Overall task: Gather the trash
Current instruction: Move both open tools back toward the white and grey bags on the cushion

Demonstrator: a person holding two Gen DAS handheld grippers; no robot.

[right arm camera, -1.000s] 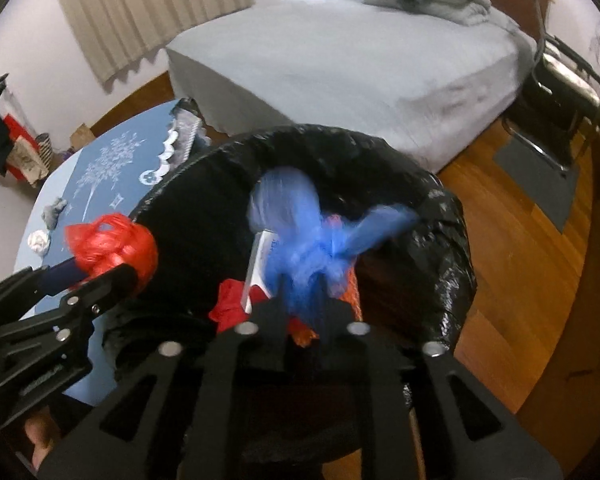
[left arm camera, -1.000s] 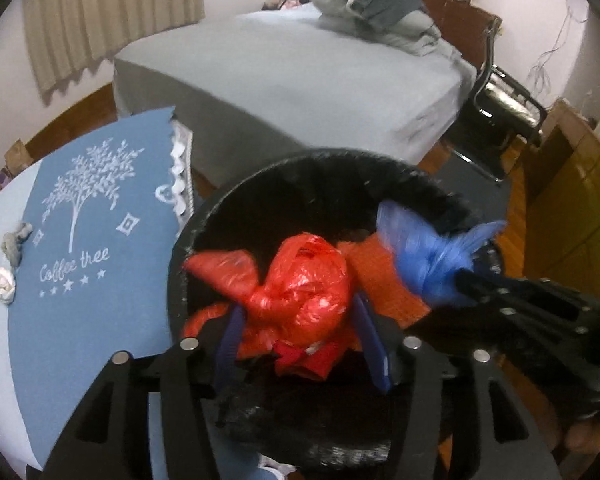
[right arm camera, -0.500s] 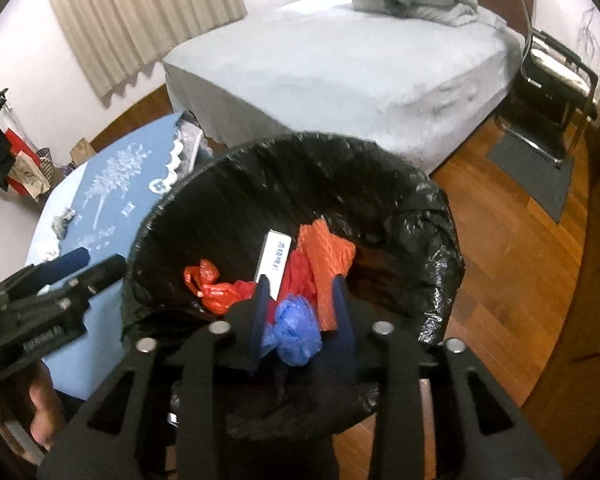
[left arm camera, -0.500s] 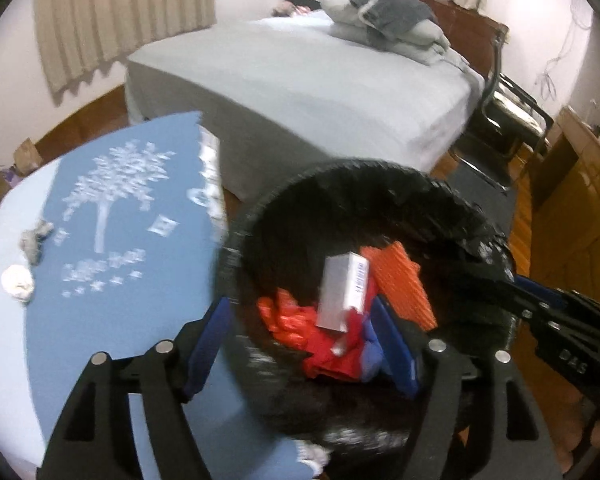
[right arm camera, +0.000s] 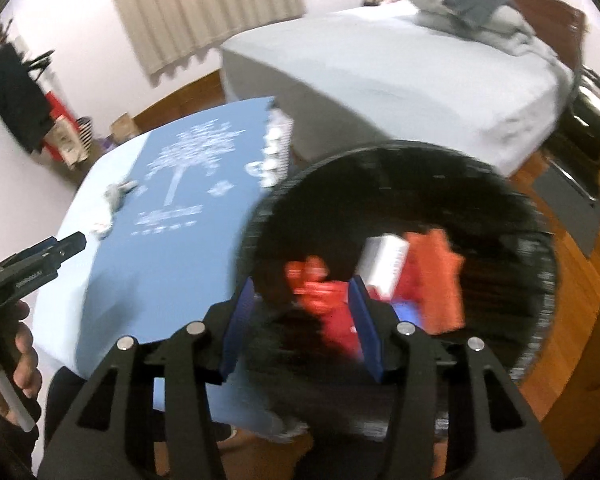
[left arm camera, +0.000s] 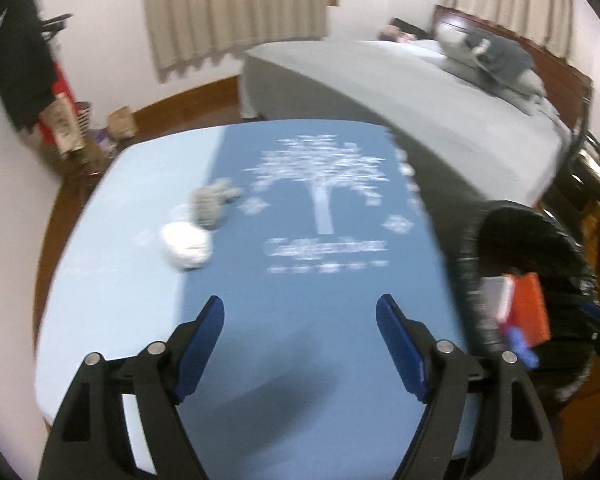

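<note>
My left gripper (left arm camera: 300, 304) hangs over the blue tablecloth (left arm camera: 324, 328), its jaws opening wide with nothing between them. Ahead and to its left lie a white crumpled wad (left arm camera: 186, 248) and a grey wad (left arm camera: 212, 208). The black-lined bin (right arm camera: 420, 152) stands beside the table. My right gripper (right arm camera: 300, 284) hovers over its near rim, jaws opening and empty. Inside the bin lie a red bag (right arm camera: 312, 280), a white box (right arm camera: 384, 260), an orange piece (right arm camera: 436, 276) and a blue bag (right arm camera: 406, 312). The right wrist view shows the left gripper (right arm camera: 76, 242) at far left, held by a hand (right arm camera: 20, 352).
A grey bed (left arm camera: 400, 92) stands behind the table and bin, with folded bedding (left arm camera: 496, 56) at its head. A dark chair (right arm camera: 588, 120) is on the right, on the wooden floor (right arm camera: 572, 340). Bags and boxes (left arm camera: 68, 120) crowd the far left wall.
Both grippers let go of their bags, red and blue, which now lie in the bin. The left gripper swung left over the table and opened wide; the right one drew back slightly and opened.
</note>
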